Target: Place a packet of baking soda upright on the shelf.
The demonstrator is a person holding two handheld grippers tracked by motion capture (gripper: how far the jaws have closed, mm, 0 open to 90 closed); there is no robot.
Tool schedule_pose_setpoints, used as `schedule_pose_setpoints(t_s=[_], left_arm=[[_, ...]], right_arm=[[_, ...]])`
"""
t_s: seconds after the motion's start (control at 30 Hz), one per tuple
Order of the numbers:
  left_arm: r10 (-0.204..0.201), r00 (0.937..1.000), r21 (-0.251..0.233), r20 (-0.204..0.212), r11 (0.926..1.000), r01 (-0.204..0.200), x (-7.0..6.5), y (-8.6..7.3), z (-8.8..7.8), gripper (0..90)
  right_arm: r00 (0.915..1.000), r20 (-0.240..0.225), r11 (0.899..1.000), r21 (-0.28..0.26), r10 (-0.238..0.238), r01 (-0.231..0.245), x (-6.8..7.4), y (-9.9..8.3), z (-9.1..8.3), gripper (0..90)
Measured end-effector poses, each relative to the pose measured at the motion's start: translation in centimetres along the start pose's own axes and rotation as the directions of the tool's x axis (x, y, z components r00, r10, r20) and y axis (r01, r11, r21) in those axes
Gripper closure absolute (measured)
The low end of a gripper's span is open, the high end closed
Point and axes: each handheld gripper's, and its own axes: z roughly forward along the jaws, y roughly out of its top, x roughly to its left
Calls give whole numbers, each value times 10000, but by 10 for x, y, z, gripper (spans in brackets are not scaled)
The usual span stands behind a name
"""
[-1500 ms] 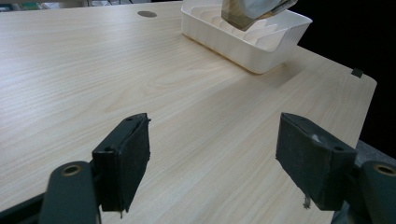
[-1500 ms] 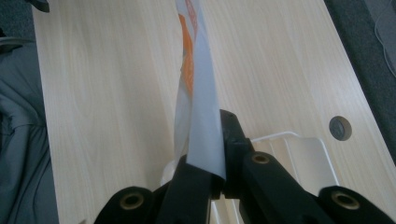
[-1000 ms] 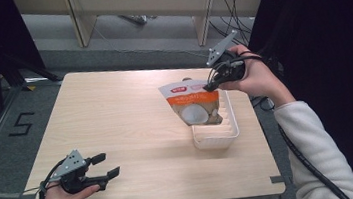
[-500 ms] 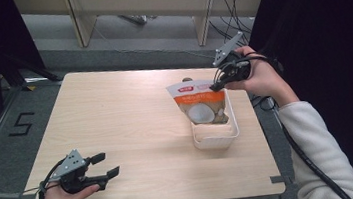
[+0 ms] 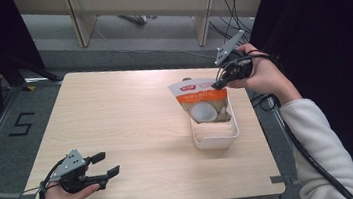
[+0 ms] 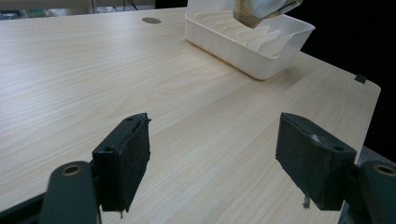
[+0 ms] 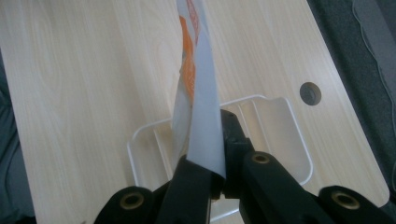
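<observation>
An orange and white pouch hangs upright over a white ribbed tray at the table's right side, and its lower end dips inside the tray. My right gripper is shut on the pouch's top right corner. In the right gripper view the jaws pinch the pouch edge-on above the tray. My left gripper is open and holds nothing near the table's front left, just above the wood. Its pads stand wide apart and face the tray and the pouch's bottom.
The wooden table has a cable hole beyond the tray. A black cable trails along the person's right sleeve. Grey floor with a marked "5" lies to the left, and desk legs stand behind.
The right gripper has shifted slightly to the right with the pouch. The pouch now hangs squarer over the tray with its bottom lower in it. The left gripper has stayed still.
</observation>
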Motion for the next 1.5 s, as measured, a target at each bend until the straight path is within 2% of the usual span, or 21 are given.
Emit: schedule_pose_setpoints(t_s=[0.13, 0.17, 0.23, 0.27, 0.4, 0.43, 0.47, 0.63, 0.77, 0.8, 0.83, 0.9, 0.93, 1.07, 1.1, 1.13, 1.3, 1.33, 1.43, 1.47, 1.5], left_arm=[[-285, 9996, 2, -66, 9996, 285, -1, -1, 0, 253], [-274, 9996, 18, -65, 9996, 274, -1, -1, 0, 253], [-265, 9996, 2, -53, 9996, 265, -1, -1, 0, 254], [-270, 9996, -2, -57, 9996, 270, -1, -1, 0, 253], [-289, 9995, 19, -89, 9996, 289, -1, -1, 0, 253], [-120, 9999, 11, -21, 9999, 120, 0, 0, 0, 253], [-286, 9996, 0, -63, 9996, 286, -1, -1, 0, 253], [-264, 9996, 0, -56, 9997, 264, -1, -1, 0, 253], [-262, 9996, -3, -54, 9997, 262, -1, -1, 0, 253], [-267, 9996, -10, -53, 9996, 267, -1, -1, 0, 253], [-263, 9996, -10, -53, 9997, 263, -1, 0, 0, 253], [-264, 9996, -13, -50, 9997, 264, -1, 0, 0, 253], [-267, 9996, -14, -47, 9996, 267, -1, -1, 0, 253], [-287, 9996, -17, -53, 9996, 287, -1, -1, 0, 253], [-284, 9996, -18, -54, 9996, 284, -1, -1, 0, 253], [-278, 9996, -12, -48, 9996, 278, -1, -1, 0, 253], [-277, 9996, -20, -51, 9996, 277, -1, 0, 0, 253], [-279, 9996, -18, -53, 9996, 279, -1, 0, 0, 253], [-282, 9996, -13, -49, 9996, 282, -1, -1, 0, 253], [-278, 9996, -16, -48, 9996, 278, -1, -1, 0, 253], [-272, 9996, -16, -48, 9996, 272, -1, 0, 0, 253]], right_arm=[[10000, 36, 9999, 123, -53, 53, 0, -1, 3, 900], [9998, 16, 9998, 101, -188, 188, -2, -1, 4, 900], [10000, -33, 9999, 150, -66, 67, -2, -3, 5, 900], [9997, -94, 9997, 111, -233, 234, -3, -3, 6, 900], [9998, -48, 9996, 221, -178, 179, -3, -4, 6, 900], [9998, -89, 9996, 205, -198, 200, -3, -4, 6, 900], [9997, -122, 9996, 213, -201, 204, -3, -4, 6, 900], [9992, -199, 9992, 147, -356, 359, -3, -3, 9, 900], [9990, -229, 9989, 285, -375, 382, -3, -1, 14, 900], [9983, -447, 9984, 417, -361, 380, -3, 0, 14, 900], [9988, -238, 9987, 272, -420, 426, -3, 0, 14, 900], [9985, -248, 9983, 316, -488, 495, -3, 0, 16, 900], [9972, -462, 9974, 402, -584, 602, -4, 1, 17, 900], [9976, -444, 9966, 610, -523, 549, -4, 0, 19, 900], [9950, -503, 9946, 542, -859, 886, -6, 0, 20, 900], [9978, -435, 9965, 654, -492, 519, -4, -1, 19, 900], [9968, -443, 9959, 596, -658, 684, -6, -2, 19, 900], [9981, -368, 9968, 610, -494, 516, -5, -3, 19, 900], [9960, -437, 9948, 622, -782, 809, -7, -2, 21, 900], [9981, -346, 9964, 660, -515, 537, -6, -3, 20, 900], [9977, -344, 9960, 663, -576, 598, -6, -3, 21, 900]])
